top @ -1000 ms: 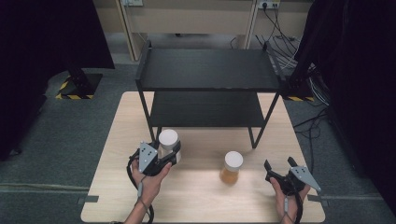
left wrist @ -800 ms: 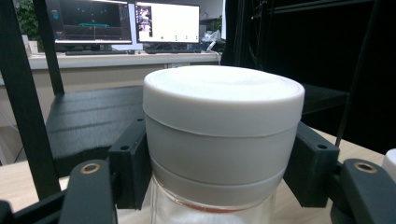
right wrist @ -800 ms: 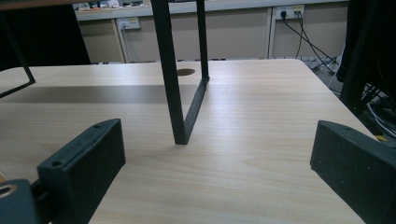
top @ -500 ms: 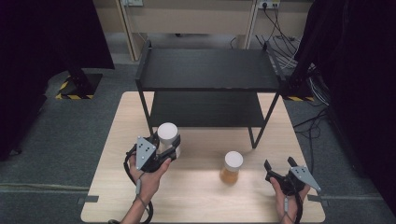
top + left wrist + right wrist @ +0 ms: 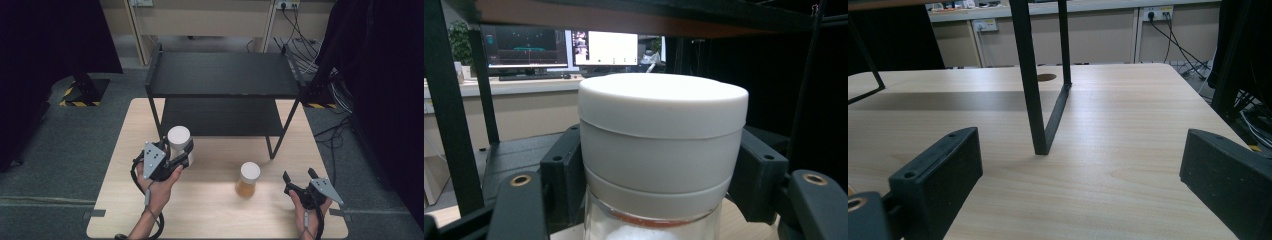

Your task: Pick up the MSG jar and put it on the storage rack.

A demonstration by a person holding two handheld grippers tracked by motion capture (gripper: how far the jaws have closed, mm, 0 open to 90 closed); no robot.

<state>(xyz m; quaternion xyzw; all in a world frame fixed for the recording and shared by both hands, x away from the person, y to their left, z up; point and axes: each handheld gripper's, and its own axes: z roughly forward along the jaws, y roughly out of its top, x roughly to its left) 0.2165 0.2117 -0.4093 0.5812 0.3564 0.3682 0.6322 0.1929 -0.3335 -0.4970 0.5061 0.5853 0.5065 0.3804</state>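
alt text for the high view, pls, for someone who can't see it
The left gripper holds a white-lidded jar in its closed jaws, in front of a black two-tier shelf on a light wooden table. A second white-lidded jar with amber contents stands on the table to its right. The right gripper, jaws open and empty, rests near the table's right edge.

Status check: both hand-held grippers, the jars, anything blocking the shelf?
Left hand-held gripper shut on white-lidded jar, off the table. Right hand-held gripper open, empty. Amber jar stands on table. Shelf bare.
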